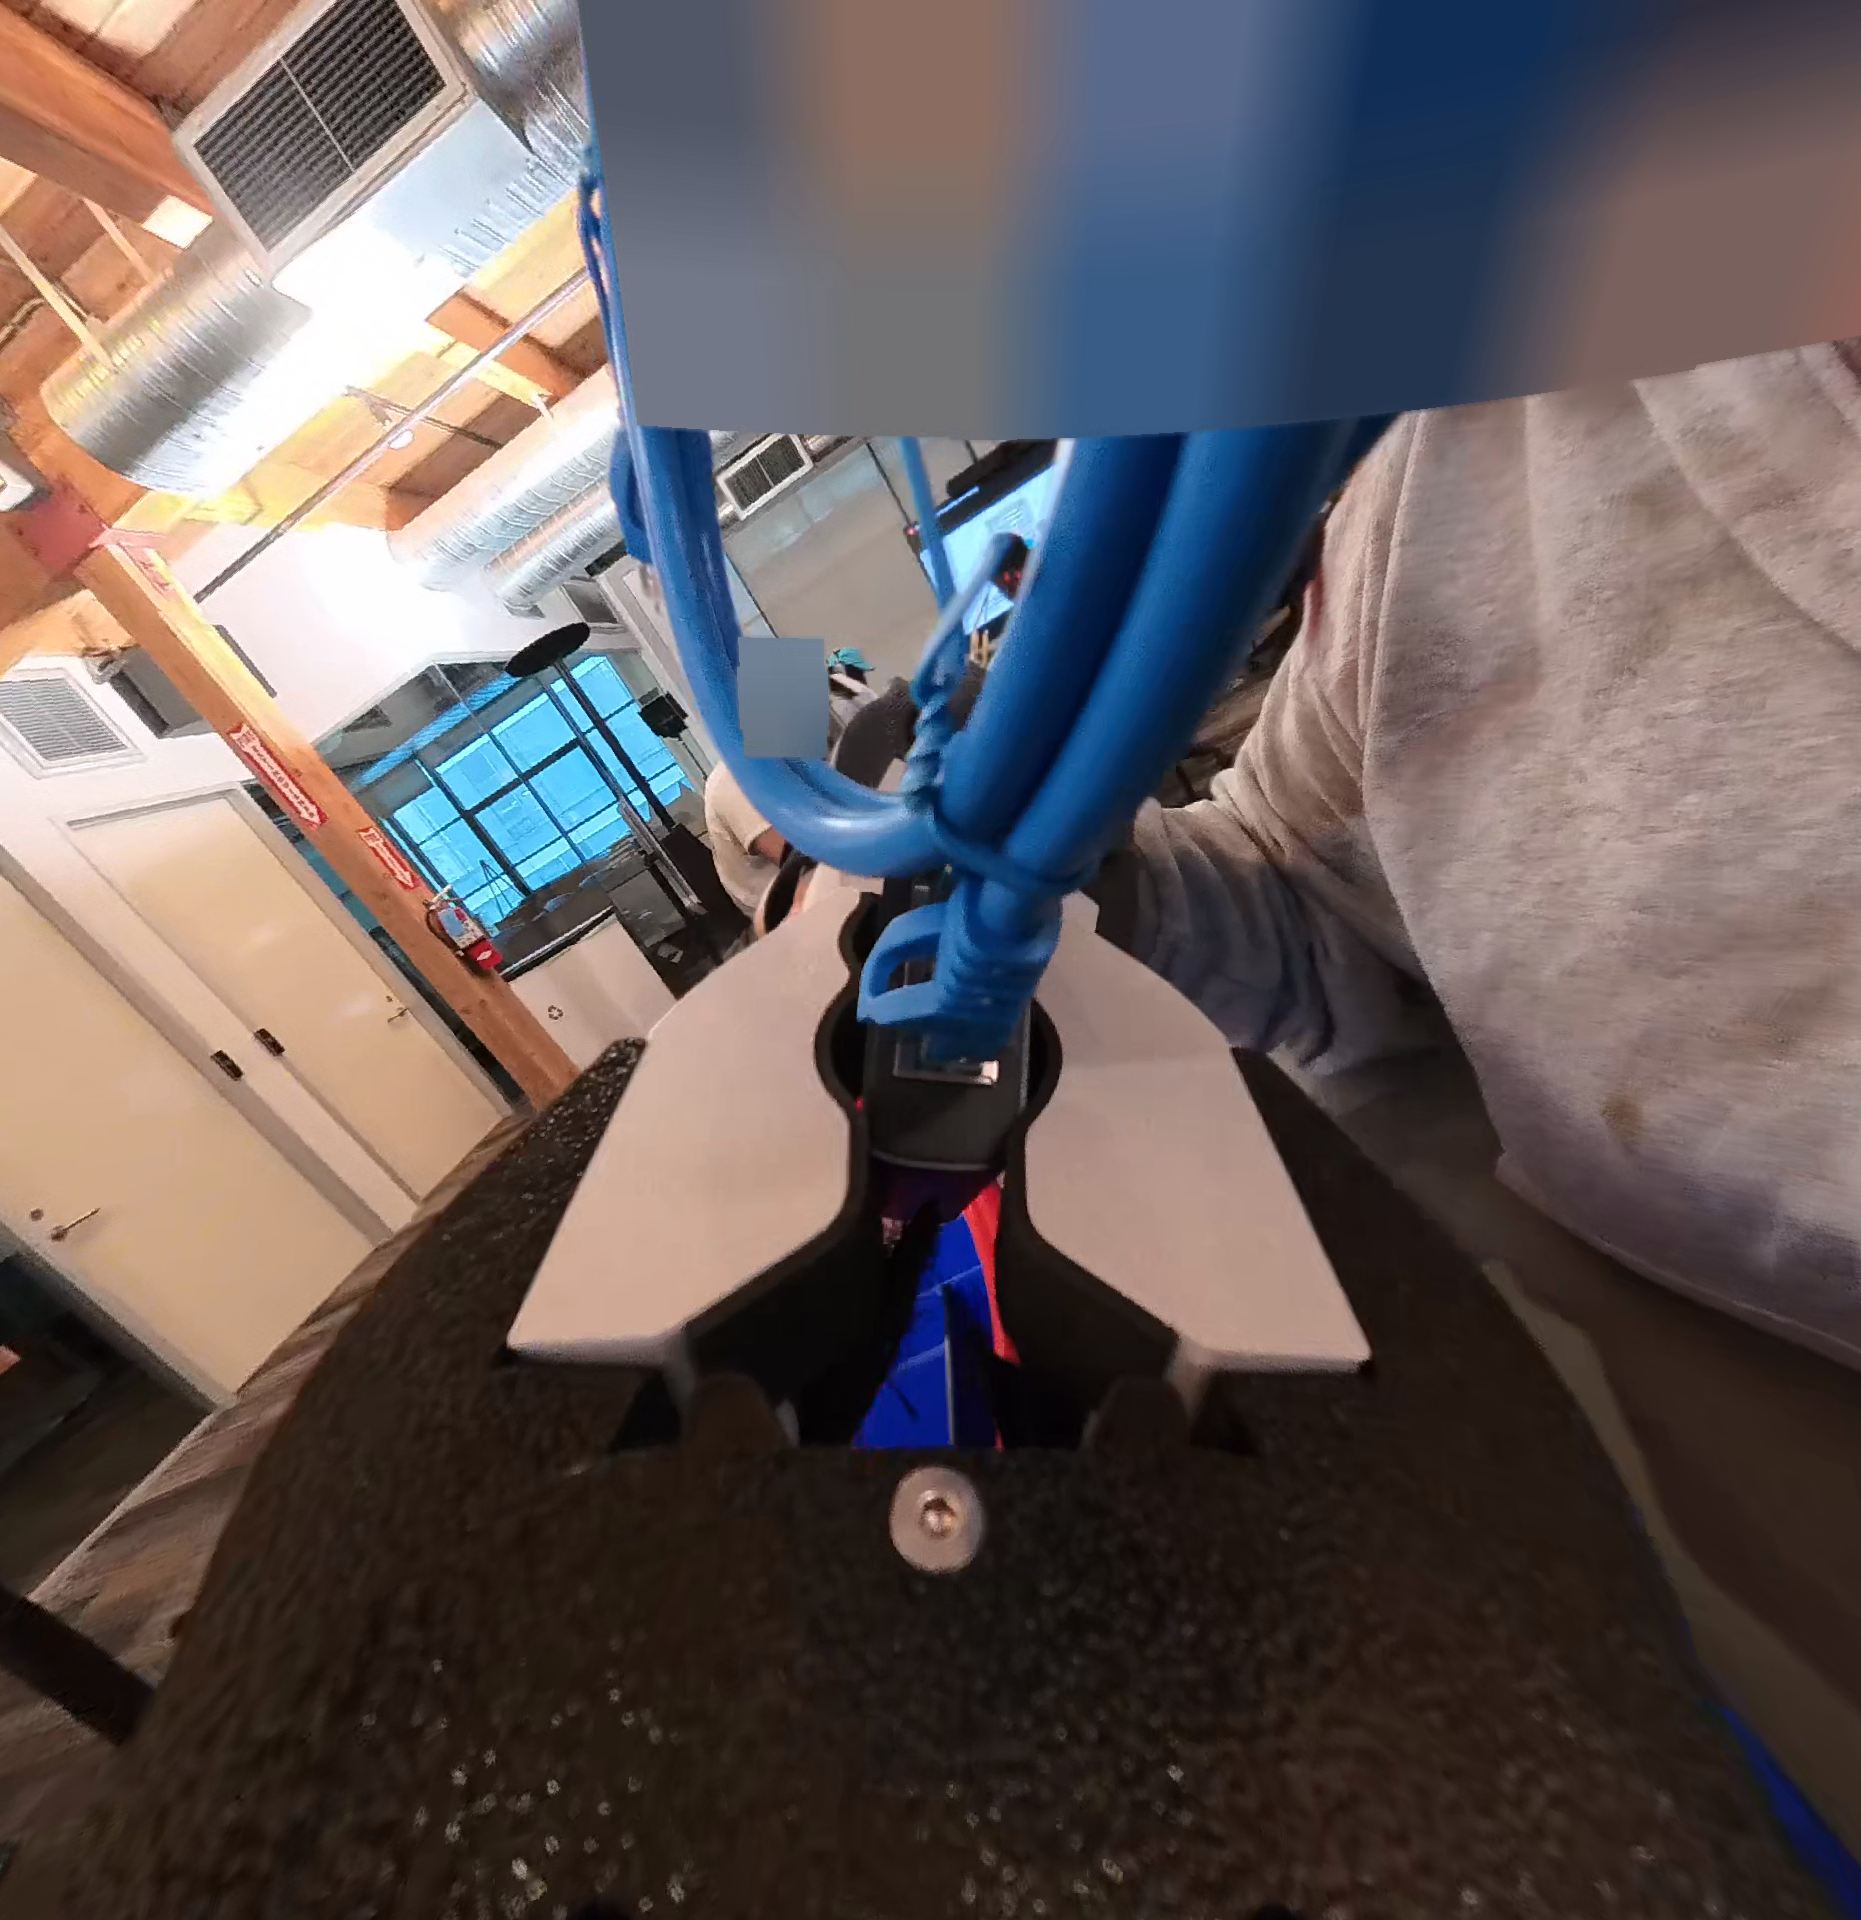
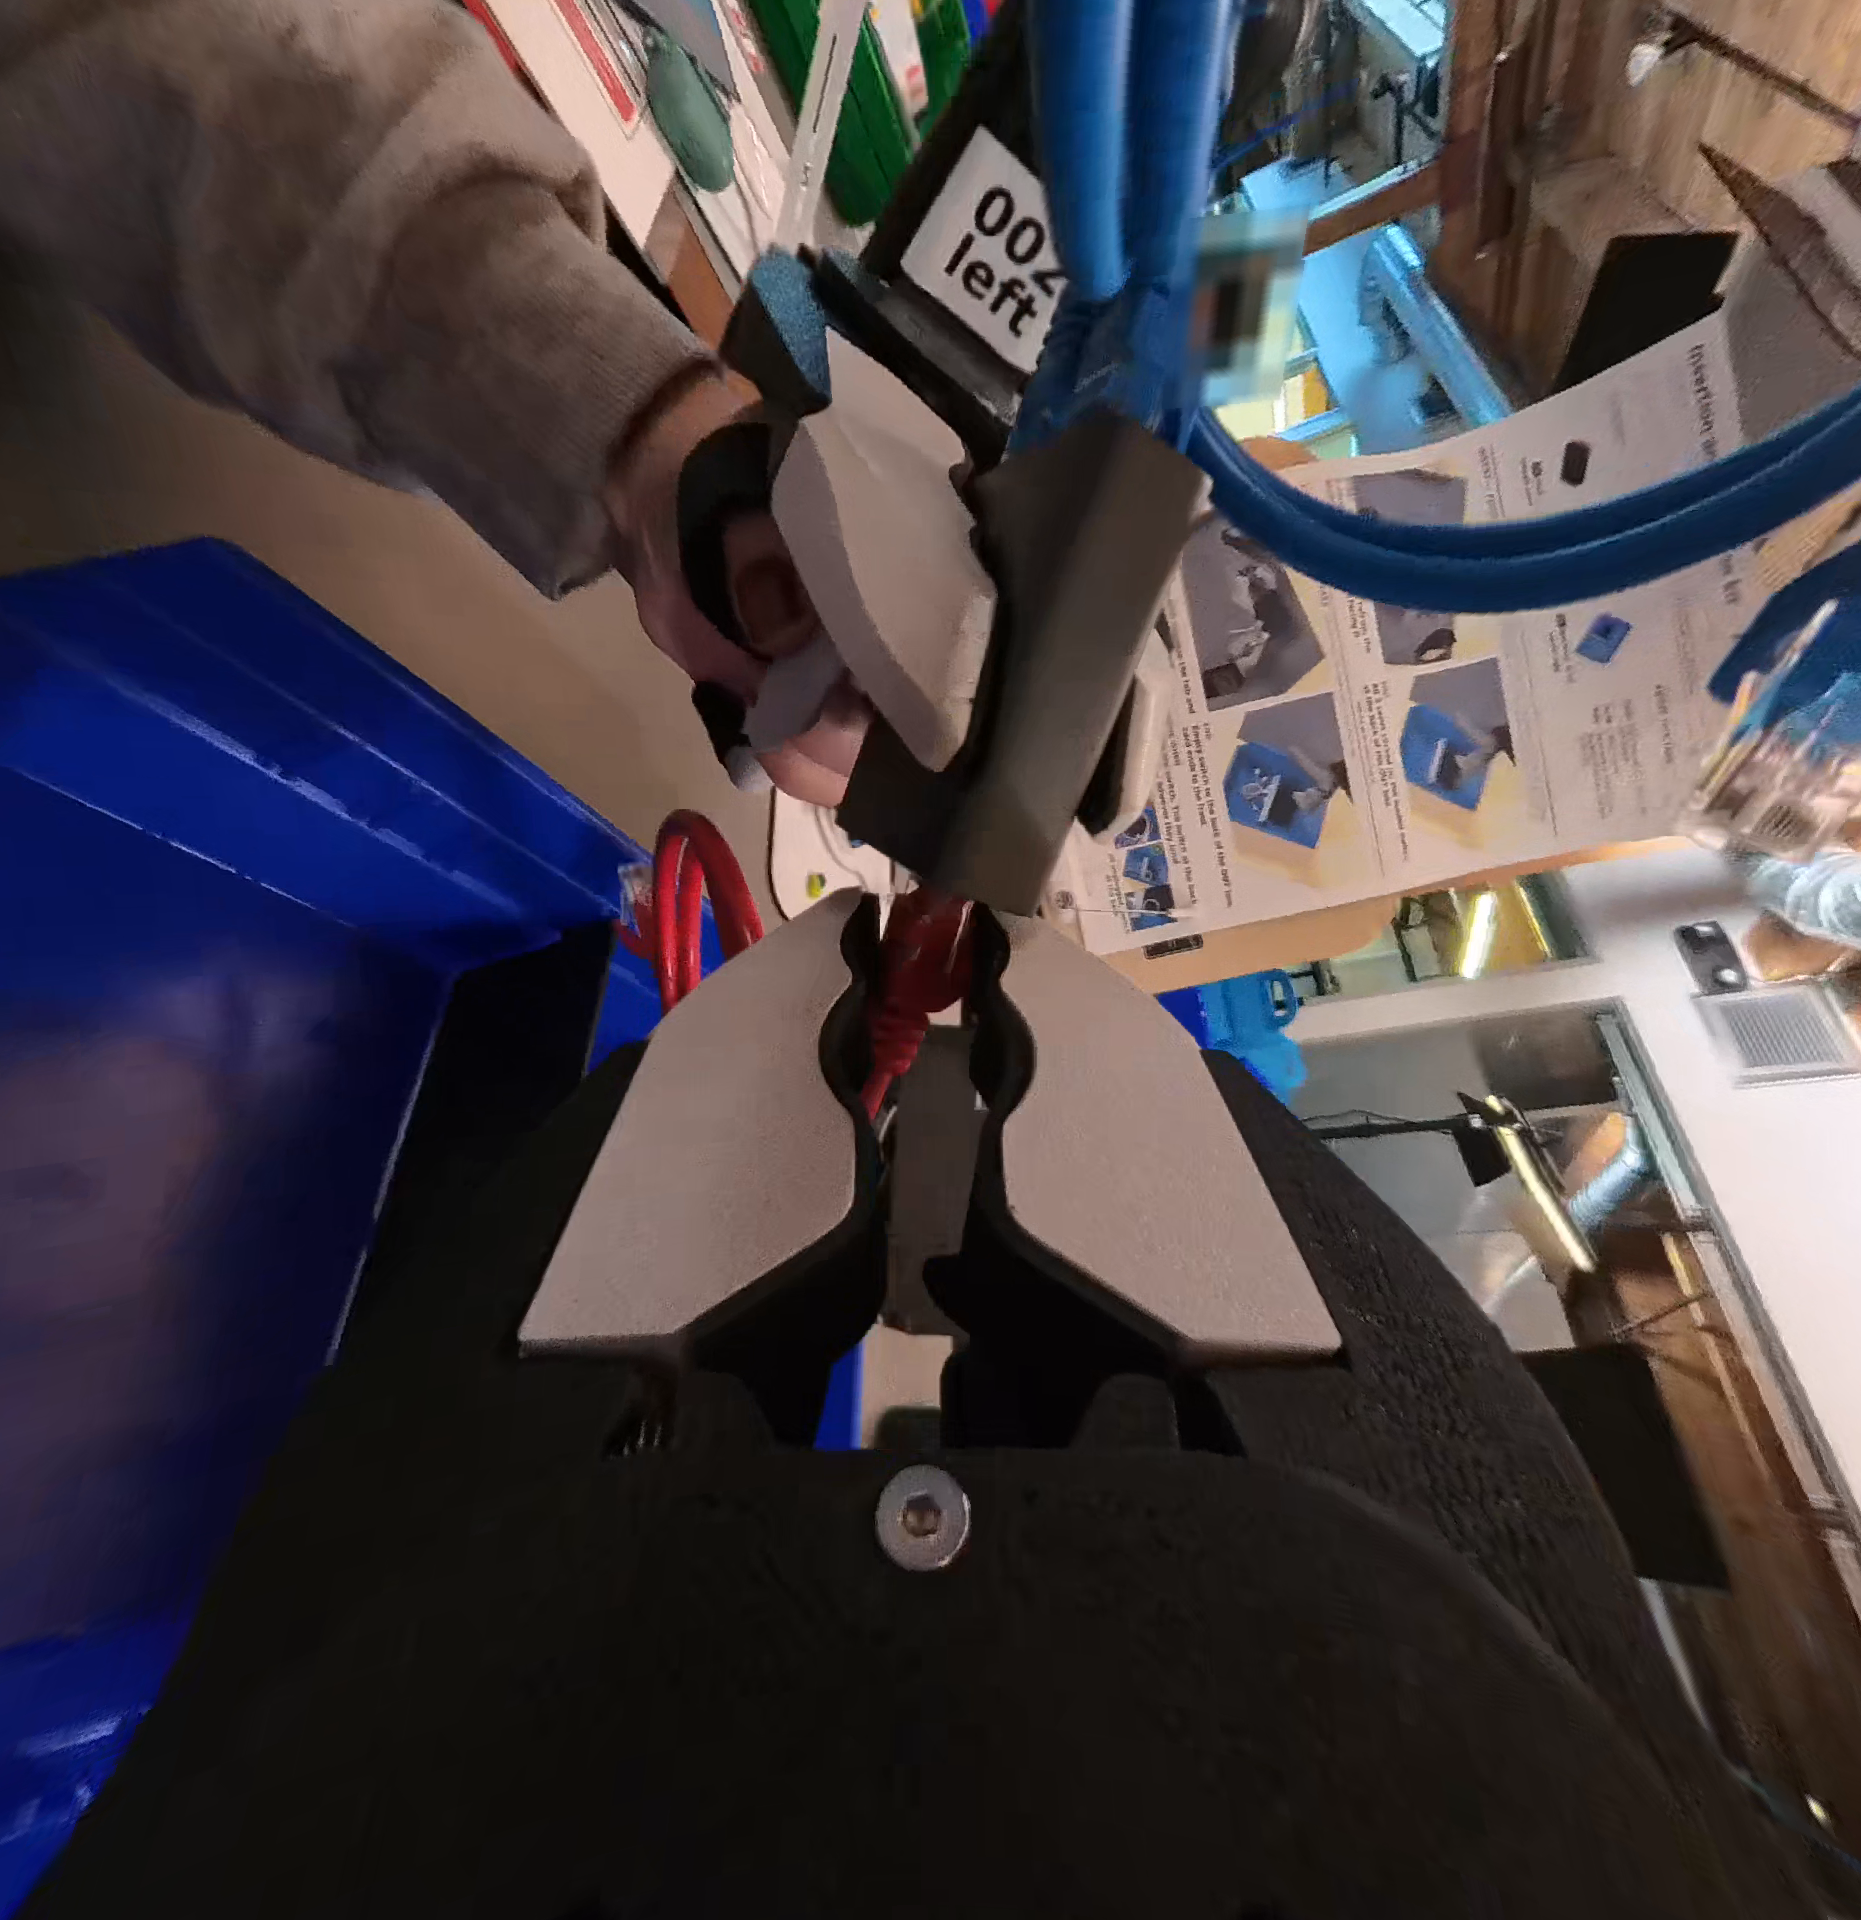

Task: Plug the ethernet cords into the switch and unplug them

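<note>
Off to my left I see a wooden post (image 1: 313,831) with a red fire extinguisher (image 1: 456,928) near its base, cream doors (image 1: 178,1091) and silver ceiling ducts (image 1: 178,384). On my other feed, a blue bin (image 2: 230,831) and an illustrated instruction sheet (image 2: 1477,644).

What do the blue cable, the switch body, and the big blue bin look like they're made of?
Blue cable: flexible rubbery plastic jacket, smooth with soft sheen, bending in loops. Switch: dark casing with a dull glare, probably painted metal or hard plastic. Blue bin: rigid glossy moulded plastic, going by its ridges and highlights.
</note>
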Demonstrator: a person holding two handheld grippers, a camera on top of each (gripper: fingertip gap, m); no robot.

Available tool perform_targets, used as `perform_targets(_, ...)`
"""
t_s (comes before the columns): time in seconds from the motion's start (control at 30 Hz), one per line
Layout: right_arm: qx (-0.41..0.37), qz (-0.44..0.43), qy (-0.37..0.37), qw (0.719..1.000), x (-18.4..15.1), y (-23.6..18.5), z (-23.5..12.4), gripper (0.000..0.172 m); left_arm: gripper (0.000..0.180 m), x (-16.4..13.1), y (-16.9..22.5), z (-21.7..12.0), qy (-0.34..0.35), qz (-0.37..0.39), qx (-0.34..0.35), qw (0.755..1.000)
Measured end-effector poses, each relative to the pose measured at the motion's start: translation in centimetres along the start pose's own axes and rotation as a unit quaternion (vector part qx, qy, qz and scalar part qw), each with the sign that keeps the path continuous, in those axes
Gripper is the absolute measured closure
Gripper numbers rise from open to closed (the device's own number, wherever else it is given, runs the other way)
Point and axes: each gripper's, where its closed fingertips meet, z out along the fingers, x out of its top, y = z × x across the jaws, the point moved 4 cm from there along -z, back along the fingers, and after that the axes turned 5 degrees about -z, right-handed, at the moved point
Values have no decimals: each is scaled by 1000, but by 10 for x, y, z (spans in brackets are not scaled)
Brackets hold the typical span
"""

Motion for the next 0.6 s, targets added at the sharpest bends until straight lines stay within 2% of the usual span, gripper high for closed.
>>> perform_targets(0.1,12,30,21,999,2,-6,-3,156,159,-2,7,2,-2,-12,7,1000)
perform_targets(0.23,60,128,95,985,9,-12,-13,158,160,4,23,10,-30,27,34,999)
perform_targets(0.43,62,84,90,990,15,-21,-14,157,160,2,36,8,-12,-5,65,998)
perform_targets(0.57,101,169,154,968,23,-21,-18,158,160,6,41,6,30,-37,47,998)
perform_targets(0.6,96,158,140,973,22,-21,-17,158,159,5,40,5,31,-37,50,998)
